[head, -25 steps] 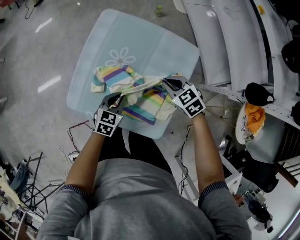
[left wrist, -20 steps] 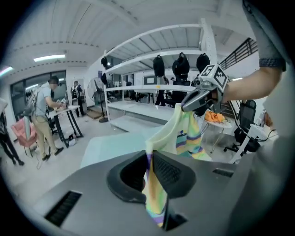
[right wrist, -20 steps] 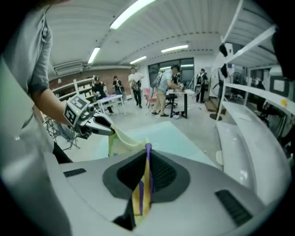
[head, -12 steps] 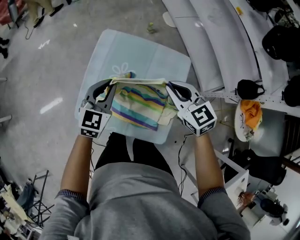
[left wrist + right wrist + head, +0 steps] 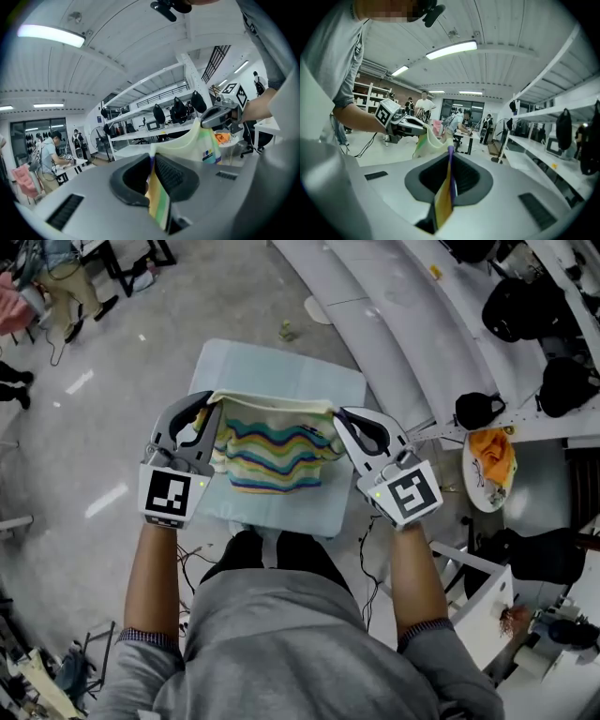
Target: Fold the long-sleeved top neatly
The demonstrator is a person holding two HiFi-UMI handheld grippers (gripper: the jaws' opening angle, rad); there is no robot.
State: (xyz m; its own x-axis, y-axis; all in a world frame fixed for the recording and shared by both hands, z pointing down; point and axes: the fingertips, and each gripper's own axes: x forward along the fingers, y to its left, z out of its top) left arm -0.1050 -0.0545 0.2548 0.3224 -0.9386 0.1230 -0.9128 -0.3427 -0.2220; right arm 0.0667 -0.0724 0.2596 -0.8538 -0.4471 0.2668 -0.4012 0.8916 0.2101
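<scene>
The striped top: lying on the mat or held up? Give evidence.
Held up: the striped top hangs stretched between the left gripper and right gripper, each shut on its upper edge.

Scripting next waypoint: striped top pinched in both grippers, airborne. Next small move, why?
Probably lower both onto the light blue mat, laying it flat: the left gripper and right gripper stretch the striped top by its top edge, the rest hanging rumpled.

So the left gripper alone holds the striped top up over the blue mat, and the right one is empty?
Not quite: the right gripper isn't empty. The right gripper view shows its jaws shut on the striped top, so it and the left gripper together hold it up over the blue mat.
</scene>
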